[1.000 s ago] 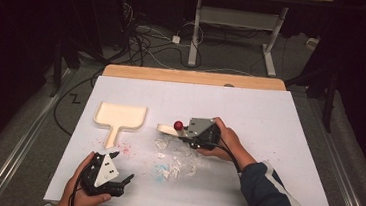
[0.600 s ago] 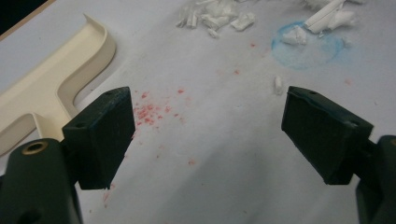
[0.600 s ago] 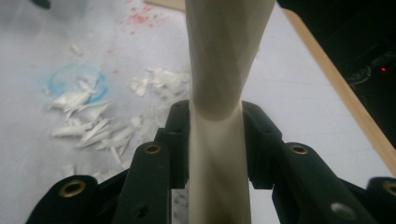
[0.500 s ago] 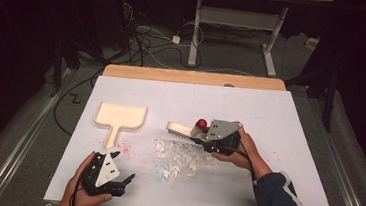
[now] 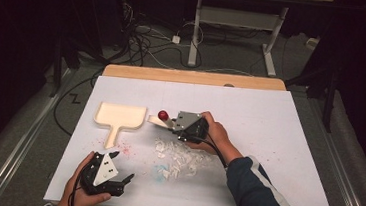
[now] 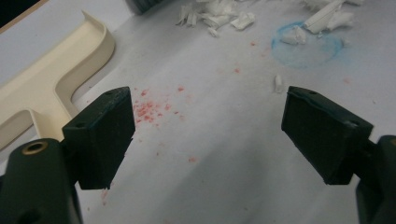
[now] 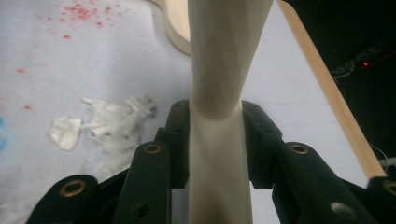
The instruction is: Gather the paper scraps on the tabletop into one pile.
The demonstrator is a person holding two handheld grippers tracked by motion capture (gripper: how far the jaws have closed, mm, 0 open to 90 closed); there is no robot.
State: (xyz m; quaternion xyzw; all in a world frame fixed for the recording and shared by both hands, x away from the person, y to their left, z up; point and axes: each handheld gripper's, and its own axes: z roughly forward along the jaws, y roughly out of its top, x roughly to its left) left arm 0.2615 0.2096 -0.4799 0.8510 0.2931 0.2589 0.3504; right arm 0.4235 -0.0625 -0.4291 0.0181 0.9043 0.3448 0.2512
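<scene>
My right gripper (image 5: 171,123) is shut on the cream handle of a small hand tool (image 5: 155,121) that has a red knob (image 5: 163,115). It points left toward the cream dustpan (image 5: 119,116). In the right gripper view both jaws press on that handle (image 7: 224,56), with my right gripper (image 7: 217,135) low in the frame. A pile of white scraps (image 5: 181,155) lies just in front of it. At the front left of the table my left gripper (image 5: 121,180) is open, and in its own view my left gripper (image 6: 205,130) has only bare sheet between its jaws.
A white sheet (image 5: 279,121) covers the table, with a wooden strip (image 5: 193,77) along the back edge. Red specks (image 6: 149,109) and a blue ring mark (image 6: 308,44) stain the sheet near the scraps. Cables and a desk frame stand on the floor beyond.
My right gripper swung right with the tool, then came back left, so the red knob now sits closer to the dustpan. The left gripper has stayed put.
</scene>
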